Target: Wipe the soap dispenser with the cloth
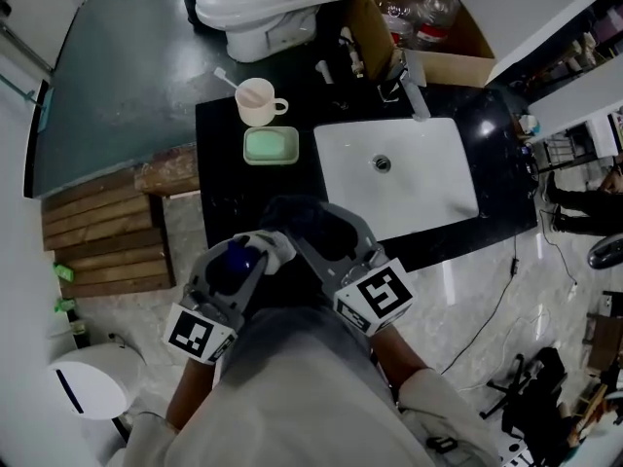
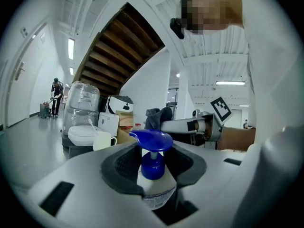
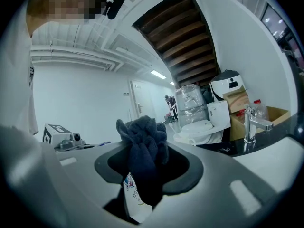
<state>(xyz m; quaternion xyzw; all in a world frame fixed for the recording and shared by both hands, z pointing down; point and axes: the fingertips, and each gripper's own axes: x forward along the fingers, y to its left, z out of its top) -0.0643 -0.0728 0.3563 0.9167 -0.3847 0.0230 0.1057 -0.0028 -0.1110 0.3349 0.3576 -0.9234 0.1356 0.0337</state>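
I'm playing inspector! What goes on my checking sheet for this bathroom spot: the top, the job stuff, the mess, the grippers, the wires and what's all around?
Surface: black counter with a white sink set into it.
Job's things: soap dispenser with a blue pump, held off the counter; dark cloth bunched up right by its labelled body.
Clutter: cup with a toothbrush, green soap dish, cardboard box.
Grippers: left hand-held gripper shut on the soap dispenser; right hand-held gripper shut on the cloth.
Cables: thin cable on the floor right of the counter.
Surroundings: toilet, wooden steps.
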